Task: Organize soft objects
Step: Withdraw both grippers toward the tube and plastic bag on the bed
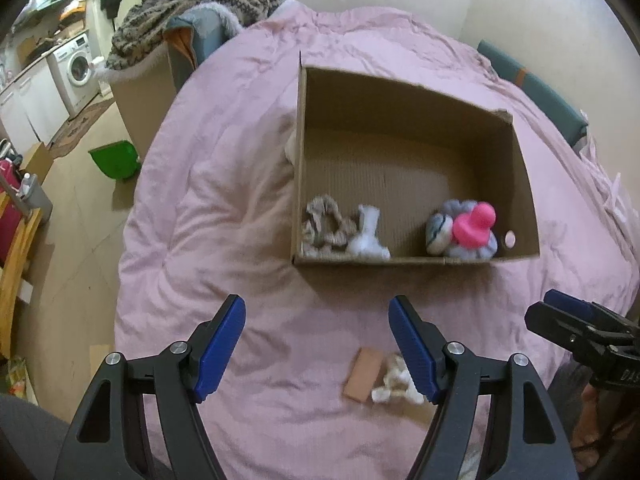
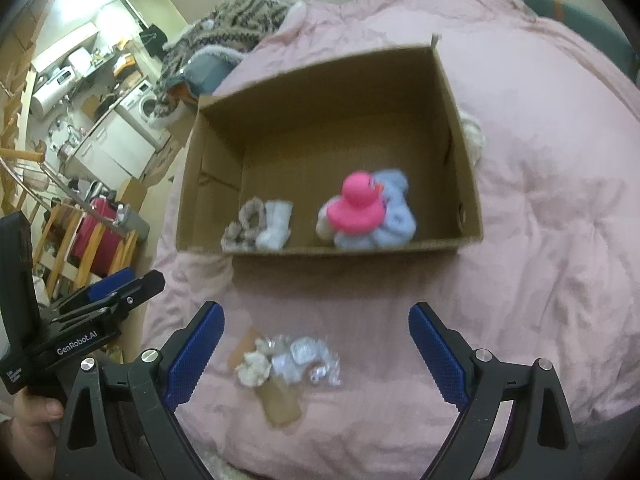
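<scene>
An open cardboard box (image 1: 516,184) (image 2: 466,168) lies on the pink bed cover. Inside it are a beige scrunchie (image 1: 326,226) (image 2: 246,224), a white soft piece (image 1: 368,236) (image 2: 276,226), a grey-blue fluffy piece (image 1: 476,248) (image 2: 394,216) and a pink rubber duck (image 1: 476,226) (image 2: 354,204). On the cover in front of the box lie a cream scrunchie (image 1: 394,384) (image 2: 252,366), a brown card (image 1: 362,374) (image 2: 280,402) and a clear plastic wrapper (image 2: 306,360). My left gripper (image 1: 316,346) is open above them. My right gripper (image 2: 316,354) is open and empty.
The pink cover (image 1: 224,208) fills the bed. A pile of patterned blankets (image 1: 200,4) sits at the bed's far left corner. A washing machine (image 1: 78,66), a green bin (image 1: 114,158) and wooden furniture (image 1: 16,248) stand on the floor to the left.
</scene>
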`<state>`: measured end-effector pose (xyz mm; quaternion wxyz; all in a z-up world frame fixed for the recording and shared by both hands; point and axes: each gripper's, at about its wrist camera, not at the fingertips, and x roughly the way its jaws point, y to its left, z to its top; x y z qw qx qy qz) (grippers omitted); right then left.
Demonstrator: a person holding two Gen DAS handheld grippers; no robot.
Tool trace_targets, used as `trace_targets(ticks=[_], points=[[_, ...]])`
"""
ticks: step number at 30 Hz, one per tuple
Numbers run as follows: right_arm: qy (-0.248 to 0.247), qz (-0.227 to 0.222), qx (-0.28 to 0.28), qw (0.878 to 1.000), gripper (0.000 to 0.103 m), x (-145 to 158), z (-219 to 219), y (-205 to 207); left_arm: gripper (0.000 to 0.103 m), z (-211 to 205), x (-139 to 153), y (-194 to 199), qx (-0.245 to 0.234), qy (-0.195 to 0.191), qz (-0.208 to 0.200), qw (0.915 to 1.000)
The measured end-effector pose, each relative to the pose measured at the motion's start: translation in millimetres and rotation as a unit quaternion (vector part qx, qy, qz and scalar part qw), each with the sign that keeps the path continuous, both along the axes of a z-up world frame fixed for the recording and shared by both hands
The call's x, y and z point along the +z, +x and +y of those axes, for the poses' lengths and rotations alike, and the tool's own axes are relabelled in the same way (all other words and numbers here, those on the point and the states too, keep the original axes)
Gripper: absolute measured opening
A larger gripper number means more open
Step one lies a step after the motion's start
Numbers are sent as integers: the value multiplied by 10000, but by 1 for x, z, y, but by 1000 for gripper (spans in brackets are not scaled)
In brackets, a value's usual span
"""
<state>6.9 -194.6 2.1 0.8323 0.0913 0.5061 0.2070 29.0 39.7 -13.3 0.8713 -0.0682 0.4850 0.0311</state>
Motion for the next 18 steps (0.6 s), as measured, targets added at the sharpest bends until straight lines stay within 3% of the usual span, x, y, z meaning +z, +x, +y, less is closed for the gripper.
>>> trace_targets(ticks=[4, 10, 13, 15, 18], points=[[249, 427, -40, 9988, 99, -14, -2, -1, 72, 2, -12, -4, 71, -150, 307, 9994], [194, 995, -171, 9947, 99, -40, -4, 6, 72, 2, -22, 1, 156, -21, 465, 9988], [90, 1369, -175, 9904, 99, -59, -2, 9, 72, 6, -29, 5, 252, -144, 611, 9977], [195, 1645, -161, 9860, 96, -71, 0, 14, 72, 6, -31, 5, 271, -161, 669, 9973], [155, 1870, 61, 9822, 83, -84, 13, 21, 72, 4, -34, 8, 247, -97, 722, 9970]])
